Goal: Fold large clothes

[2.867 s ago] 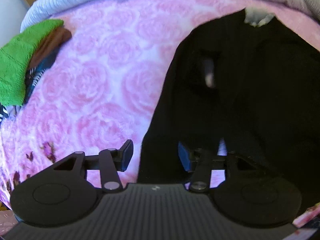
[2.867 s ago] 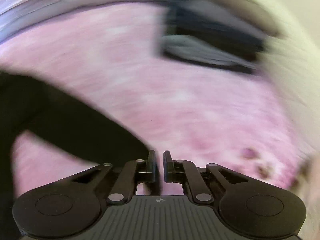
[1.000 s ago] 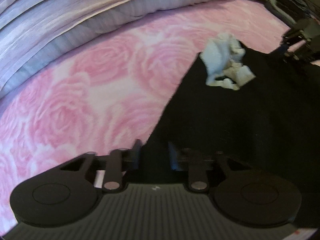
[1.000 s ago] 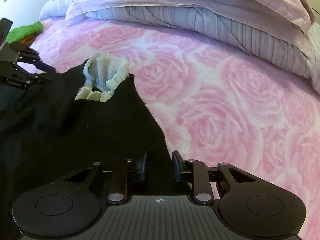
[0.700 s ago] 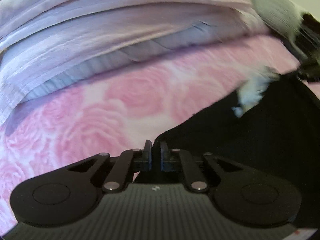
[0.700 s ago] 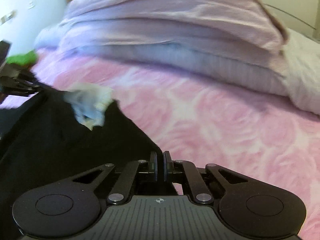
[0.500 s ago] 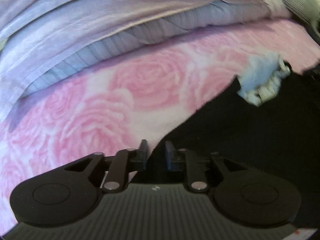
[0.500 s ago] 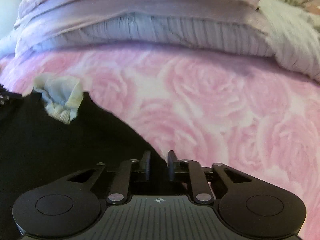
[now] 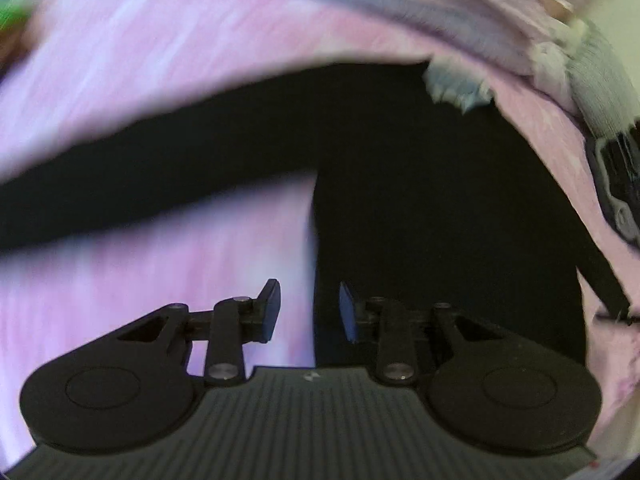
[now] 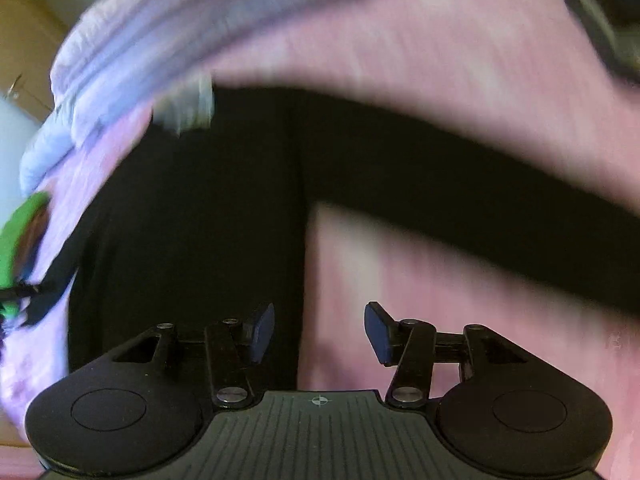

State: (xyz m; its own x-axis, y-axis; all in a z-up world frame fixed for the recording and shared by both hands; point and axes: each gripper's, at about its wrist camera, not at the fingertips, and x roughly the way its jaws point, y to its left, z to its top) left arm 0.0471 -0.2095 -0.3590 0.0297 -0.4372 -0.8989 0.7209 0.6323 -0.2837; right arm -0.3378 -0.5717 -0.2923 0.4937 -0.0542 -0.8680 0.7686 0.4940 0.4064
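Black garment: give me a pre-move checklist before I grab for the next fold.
1. Left gripper free of cloth: ok, jaws apart, nothing pinched.
2. Right gripper free of cloth: ok, jaws opening, nothing between them.
3. Black garment lying on the pink bedspread: ok.
4. Sleeves spread sideways: ok, one in each view.
5. Cloth wrinkle-free: cannot tell, both views blurred.
6. White collar piece at the garment's far edge: ok.

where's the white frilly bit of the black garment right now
In the left wrist view the white frill sits upper right, at the far edge of the black garment, against the pink rose blanket, just below the pillows.
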